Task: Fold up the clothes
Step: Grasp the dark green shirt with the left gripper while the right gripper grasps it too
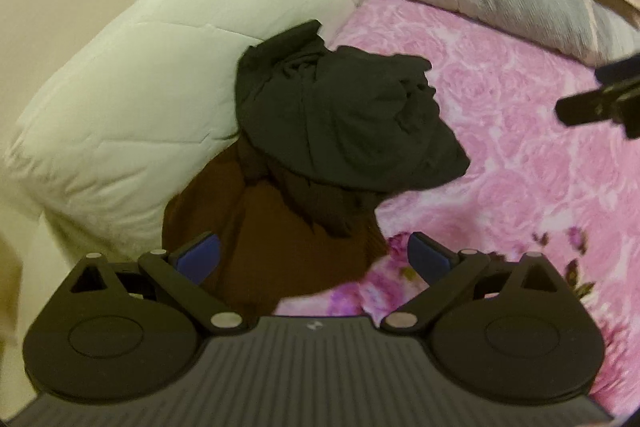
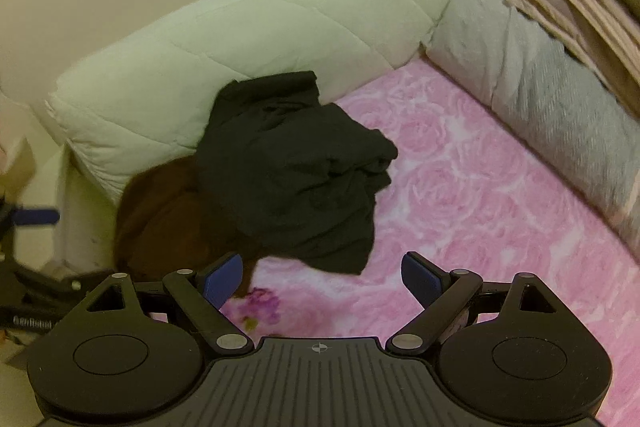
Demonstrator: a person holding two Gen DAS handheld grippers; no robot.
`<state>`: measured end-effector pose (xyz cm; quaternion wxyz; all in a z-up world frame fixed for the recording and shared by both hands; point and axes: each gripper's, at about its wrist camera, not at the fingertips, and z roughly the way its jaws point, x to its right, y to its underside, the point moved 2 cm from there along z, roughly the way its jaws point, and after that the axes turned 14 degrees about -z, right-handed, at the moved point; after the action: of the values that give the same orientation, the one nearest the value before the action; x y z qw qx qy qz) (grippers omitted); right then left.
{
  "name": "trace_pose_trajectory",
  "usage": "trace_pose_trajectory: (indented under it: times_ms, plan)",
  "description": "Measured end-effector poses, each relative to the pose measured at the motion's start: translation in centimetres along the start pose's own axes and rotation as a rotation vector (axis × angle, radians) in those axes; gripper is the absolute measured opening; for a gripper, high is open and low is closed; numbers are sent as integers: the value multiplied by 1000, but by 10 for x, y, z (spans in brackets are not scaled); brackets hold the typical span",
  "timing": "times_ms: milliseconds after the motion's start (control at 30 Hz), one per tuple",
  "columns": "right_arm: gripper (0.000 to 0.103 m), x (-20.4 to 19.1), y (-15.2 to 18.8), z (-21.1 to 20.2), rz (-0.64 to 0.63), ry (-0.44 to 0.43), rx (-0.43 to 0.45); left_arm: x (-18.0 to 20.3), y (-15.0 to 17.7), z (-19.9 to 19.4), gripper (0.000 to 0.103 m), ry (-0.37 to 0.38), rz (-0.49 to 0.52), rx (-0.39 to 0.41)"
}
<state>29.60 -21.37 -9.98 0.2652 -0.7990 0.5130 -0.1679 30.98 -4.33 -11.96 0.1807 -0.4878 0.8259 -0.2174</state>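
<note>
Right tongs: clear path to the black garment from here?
Probably yes. The right tongs are open and empty, and the black garment lies crumpled just ahead on the pink blanket, on top of the brown garment. Nothing stands between.

left gripper (image 1: pixel 314 259) jaws spread wide, nothing between pads; right gripper (image 2: pixel 322 281) same, wide apart, empty, both hovering side by side

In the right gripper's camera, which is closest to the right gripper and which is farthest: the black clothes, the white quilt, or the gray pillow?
From the right gripper, jaws open:
1. Black clothes, crumpled just ahead, slightly left.
2. White quilt, behind the clothes, along the wall.
3. Gray pillow, far right; its near end comes closer, so 2 and 3 are nearly tied.
</note>
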Motion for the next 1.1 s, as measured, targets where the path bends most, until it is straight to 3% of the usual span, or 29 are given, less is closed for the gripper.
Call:
trace_pose_trajectory:
  times_ms: [133, 333, 667, 767, 800, 833, 867, 933, 1000, 1100]
  plan:
    - [89, -11, -17, 26, -57, 17, -31, -5, -16, 42, 99, 30, 144, 39]
    - [89, -26, -40, 94, -164, 10, -57, -9, -49, 124, 97, 25, 280, -18]
    - [89, -29, -69, 219, -291, -5, -91, -11, -85, 215, 93, 88, 332, -39]
    - [89, -29, -76, 247, -309, -13, -101, -13, -85, 221, 85, 123, 318, -48]
    - [89, -27, -78, 255, -304, -21, -106, -12, -84, 220, 76, 127, 322, -41]
    - [67, -26, -79, 261, -293, -39, -113, -11, -82, 217, 63, 135, 330, -32]
    - [50, -25, -80, 265, -280, -62, -121, -9, -80, 213, 57, 145, 341, -21]
    - [28, -27, -81, 261, -273, -71, -117, -3, -76, 202, 23, 120, 372, 31]
    - [6, -31, -80, 249, -268, -64, -107, 2, -76, 188, 12, 120, 371, 72]
    - [4, -20, -77, 218, -166, -22, -63, 12, -77, 161, 7, 159, 357, 127]
